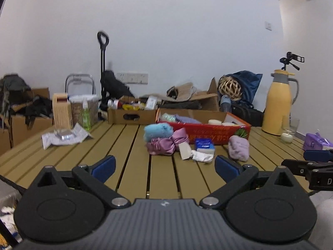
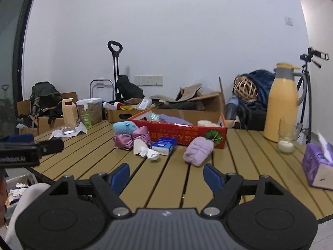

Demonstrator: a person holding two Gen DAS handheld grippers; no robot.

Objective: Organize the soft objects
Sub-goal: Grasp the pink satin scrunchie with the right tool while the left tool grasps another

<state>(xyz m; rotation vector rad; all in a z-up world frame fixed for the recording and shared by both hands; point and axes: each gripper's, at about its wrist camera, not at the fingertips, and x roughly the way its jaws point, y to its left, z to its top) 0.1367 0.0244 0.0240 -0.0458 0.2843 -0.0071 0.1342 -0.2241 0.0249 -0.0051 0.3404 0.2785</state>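
On the slatted wooden table (image 1: 135, 150) lie a blue fluffy item (image 1: 158, 131), a pink satin cloth (image 1: 166, 143), a blue tissue pack (image 1: 205, 144), a crumpled white tissue (image 1: 203, 156) and a lilac fuzzy bundle (image 1: 239, 148). All sit in front of a red cardboard box (image 1: 218, 132) that holds more soft things. My left gripper (image 1: 164, 164) is open and empty, a short way before the pink cloth. My right gripper (image 2: 166, 173) is open and empty, with the lilac bundle (image 2: 198, 150) just beyond its right finger.
A yellow thermos (image 2: 283, 104), a glass with a candle (image 2: 287, 143) and a purple tissue box (image 2: 318, 164) stand at the right. A brown box (image 1: 131, 115), a green spray bottle (image 1: 85, 114) and papers (image 1: 64, 136) are at the back left.
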